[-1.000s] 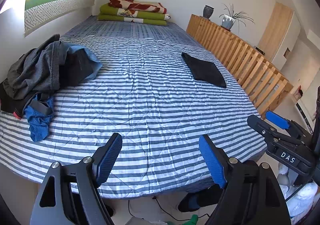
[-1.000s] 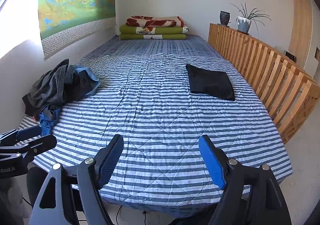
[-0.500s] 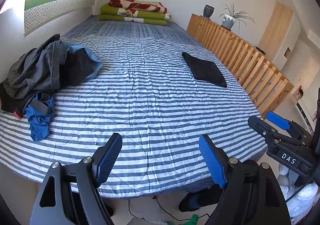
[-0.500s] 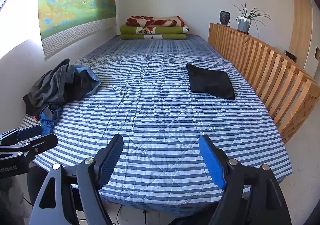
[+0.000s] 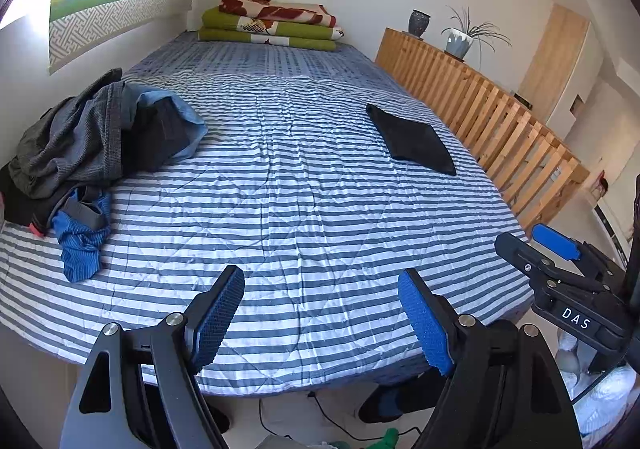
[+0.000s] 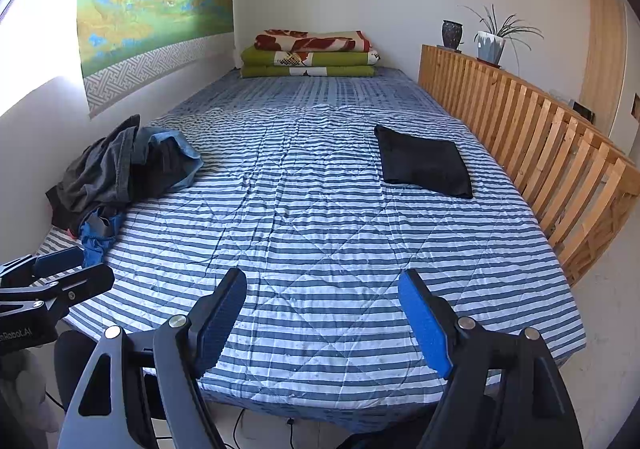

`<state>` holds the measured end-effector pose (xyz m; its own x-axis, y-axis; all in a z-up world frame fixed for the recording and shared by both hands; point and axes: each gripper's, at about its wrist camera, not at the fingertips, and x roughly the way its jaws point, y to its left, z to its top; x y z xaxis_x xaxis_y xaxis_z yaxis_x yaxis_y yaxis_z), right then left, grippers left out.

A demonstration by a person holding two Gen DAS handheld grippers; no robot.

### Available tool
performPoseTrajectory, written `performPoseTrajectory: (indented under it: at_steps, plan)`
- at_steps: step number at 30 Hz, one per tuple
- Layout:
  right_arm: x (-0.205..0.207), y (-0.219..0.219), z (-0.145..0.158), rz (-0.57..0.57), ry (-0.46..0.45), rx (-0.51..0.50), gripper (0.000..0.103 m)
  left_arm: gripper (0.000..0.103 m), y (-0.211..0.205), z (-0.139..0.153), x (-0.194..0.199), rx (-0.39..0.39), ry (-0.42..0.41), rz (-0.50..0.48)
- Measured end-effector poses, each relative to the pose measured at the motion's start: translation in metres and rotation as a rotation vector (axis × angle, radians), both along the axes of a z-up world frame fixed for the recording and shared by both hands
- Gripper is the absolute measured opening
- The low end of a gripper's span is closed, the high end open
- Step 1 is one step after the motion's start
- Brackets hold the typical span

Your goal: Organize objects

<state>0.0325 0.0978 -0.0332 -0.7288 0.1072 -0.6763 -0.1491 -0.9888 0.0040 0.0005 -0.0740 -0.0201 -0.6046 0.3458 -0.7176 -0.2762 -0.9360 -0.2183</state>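
Observation:
A heap of loose clothes point(image 5: 92, 141) in grey, dark and light blue lies at the left edge of the striped bed point(image 5: 304, 209); it also shows in the right wrist view point(image 6: 124, 169). A blue striped garment point(image 5: 82, 241) trails from the heap. A folded black garment point(image 5: 412, 139) lies flat at the right side, also in the right wrist view point(image 6: 422, 161). My left gripper point(image 5: 322, 321) is open and empty over the bed's foot edge. My right gripper point(image 6: 322, 319) is open and empty there too, beside it.
Folded green and red blankets point(image 5: 272, 23) are stacked at the head of the bed. A wooden slatted rail point(image 5: 488, 117) runs along the right side, with a vase point(image 5: 419, 22) and a potted plant point(image 5: 466, 37) on it. A wall bounds the left. Cables lie on the floor below.

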Motion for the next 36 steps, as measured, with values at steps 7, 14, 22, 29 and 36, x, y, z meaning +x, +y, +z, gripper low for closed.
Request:
performPoseTrajectory:
  at_steps: [7, 14, 22, 29, 36]
  plan:
    - [0.0, -0.001, 0.0, -0.001, 0.001, -0.001, 0.075, 0.082, 0.0, 0.002, -0.001, -0.001, 0.003, -0.005]
    - [-0.001, -0.002, 0.0, 0.0, 0.002, 0.006, 0.075, 0.082, 0.0, 0.003, -0.001, 0.0, 0.005, -0.014]
    - [0.0, -0.001, -0.001, -0.009, 0.002, 0.001, 0.075, 0.082, 0.007, 0.003, 0.0, -0.004, 0.006, -0.025]
    - [0.0, -0.001, -0.001, -0.009, -0.001, -0.003, 0.075, 0.082, 0.01, 0.001, 0.0, -0.007, 0.003, -0.021]
    - [0.0, 0.0, -0.003, -0.012, -0.003, -0.006, 0.075, 0.082, 0.011, 0.0, -0.001, -0.009, 0.001, -0.03]
